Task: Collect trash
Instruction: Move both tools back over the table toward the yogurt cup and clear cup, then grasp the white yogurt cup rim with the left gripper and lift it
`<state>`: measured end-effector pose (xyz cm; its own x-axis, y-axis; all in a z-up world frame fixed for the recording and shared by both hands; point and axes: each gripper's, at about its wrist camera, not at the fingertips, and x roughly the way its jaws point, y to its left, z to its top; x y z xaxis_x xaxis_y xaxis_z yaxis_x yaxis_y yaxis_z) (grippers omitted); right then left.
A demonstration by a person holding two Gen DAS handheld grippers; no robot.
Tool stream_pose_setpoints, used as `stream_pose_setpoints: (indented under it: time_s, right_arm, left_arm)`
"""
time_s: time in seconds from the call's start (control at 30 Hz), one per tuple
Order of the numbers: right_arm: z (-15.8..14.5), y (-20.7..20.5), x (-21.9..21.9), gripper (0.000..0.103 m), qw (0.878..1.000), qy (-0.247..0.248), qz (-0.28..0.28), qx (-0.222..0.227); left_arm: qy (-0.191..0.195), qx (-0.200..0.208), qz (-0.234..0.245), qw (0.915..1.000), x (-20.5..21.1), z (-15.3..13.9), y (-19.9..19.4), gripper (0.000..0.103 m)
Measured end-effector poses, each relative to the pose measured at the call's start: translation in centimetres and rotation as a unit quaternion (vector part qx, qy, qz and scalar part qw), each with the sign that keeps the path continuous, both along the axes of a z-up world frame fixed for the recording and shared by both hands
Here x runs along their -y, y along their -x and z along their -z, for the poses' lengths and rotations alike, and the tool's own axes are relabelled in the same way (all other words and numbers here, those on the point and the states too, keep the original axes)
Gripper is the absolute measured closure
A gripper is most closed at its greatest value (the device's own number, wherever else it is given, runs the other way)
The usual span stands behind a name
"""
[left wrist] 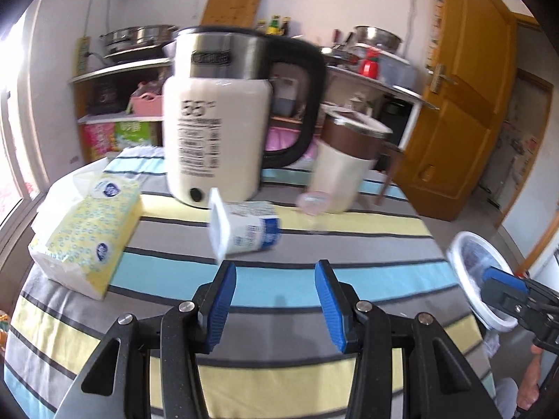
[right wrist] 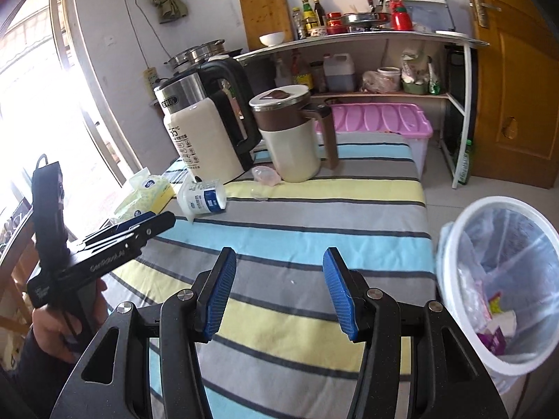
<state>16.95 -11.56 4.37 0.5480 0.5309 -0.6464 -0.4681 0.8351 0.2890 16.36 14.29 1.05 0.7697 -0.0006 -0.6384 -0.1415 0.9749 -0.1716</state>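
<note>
Both tongs wide, empty: left tongs (left wrist: 275, 305), right tongs (right wrist: 279, 293). Tipped carton (left wrist: 244, 228), frame centre, likely to roll against kettle (left wrist: 216, 115) if nudged.

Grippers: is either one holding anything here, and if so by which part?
Nothing is held. The left gripper and right gripper both stand open over the striped tablecloth.

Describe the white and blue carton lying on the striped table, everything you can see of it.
The carton is a small white container with blue printed panels, apparently plastic or coated paper. It lies tipped on its side on the striped tablecloth, its wide square mouth toward the tissue pack, just in front of the cream kettle. Whether it touches the kettle cannot be told. No gripper touches it.
</note>
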Motion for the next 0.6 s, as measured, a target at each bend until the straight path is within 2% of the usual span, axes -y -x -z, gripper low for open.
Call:
stream_pose_setpoints:
  time_s: [0.2,0.37,0.6]
  right_arm:
    - [0.5,-1.9,-1.9,0.050,1.000,0.001,-0.008,-0.008]
    - [1.0,-3.4,-3.6,0.050,1.000,0.005,-0.016,-0.012]
    - [1.8,-5.9,-6.0,0.050,1.000,0.008,-0.024,-0.018]
  left_arm:
    - [0.004,-0.016,-0.020,0.9997,-2.6,1.2,-2.4,0.057]
    - [-0.003,-0.028,-0.019,0.9994,-3.2,2.1,-4.3,0.066]
    - [0.007,-0.046,-0.017,0.9988,-3.7,3.3,-6.0,0.084]
